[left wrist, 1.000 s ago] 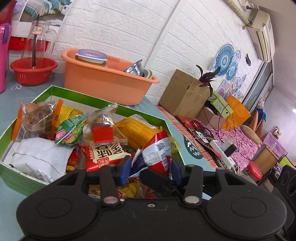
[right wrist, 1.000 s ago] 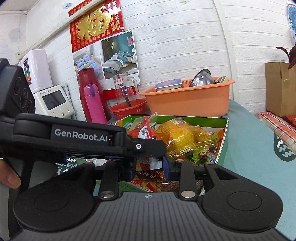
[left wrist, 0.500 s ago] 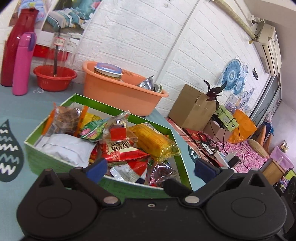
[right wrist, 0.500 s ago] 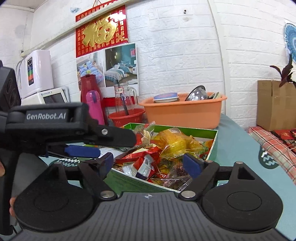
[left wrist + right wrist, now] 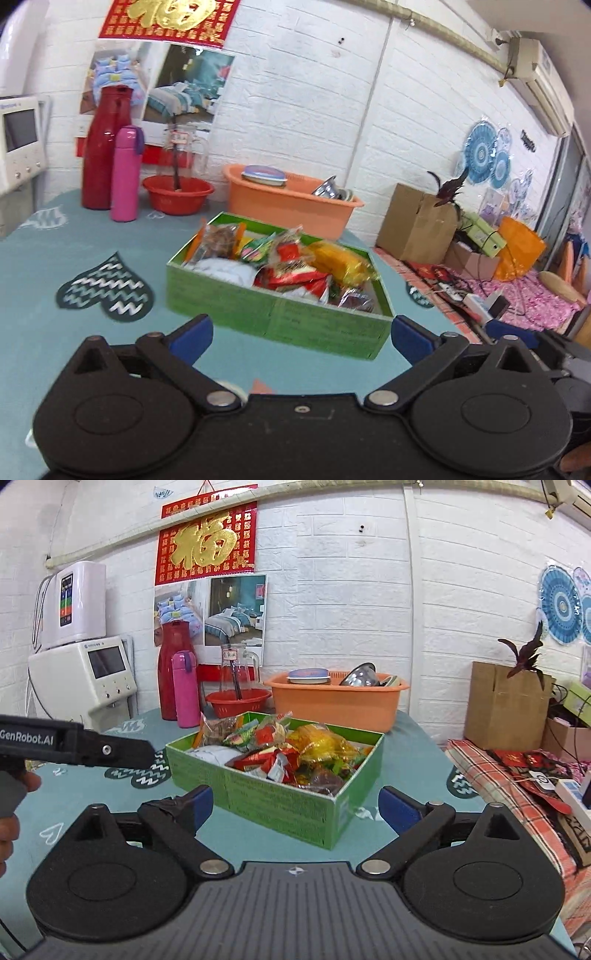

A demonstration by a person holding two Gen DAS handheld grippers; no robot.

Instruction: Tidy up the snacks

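The snacks [image 5: 291, 753] all seem to sit piled in the green box [image 5: 280, 805] on the blue-green table [image 5: 74, 343], and I see no loose packet lying on the cloth around it, so the job looks done or nearly done, I think; maybe the pile could be made neater, but nothing else looks left to put away. The left gripper [image 5: 299, 330] has its two blue tips spread wide with nothing between them, and the right gripper [image 5: 295, 805] is just as wide and empty too. From the left gripper, the box sits up ahead at about 12 o'clock, near but not touching, with its front wall facing the tips. From the right gripper, the box is also at about 12 o'clock, a little toward 11, and one corner points at it. An orange tub [image 5: 332, 705] stands behind the box at 12 o'clock, and a pink bottle [image 5: 184, 690] stands at about 10 o'clock
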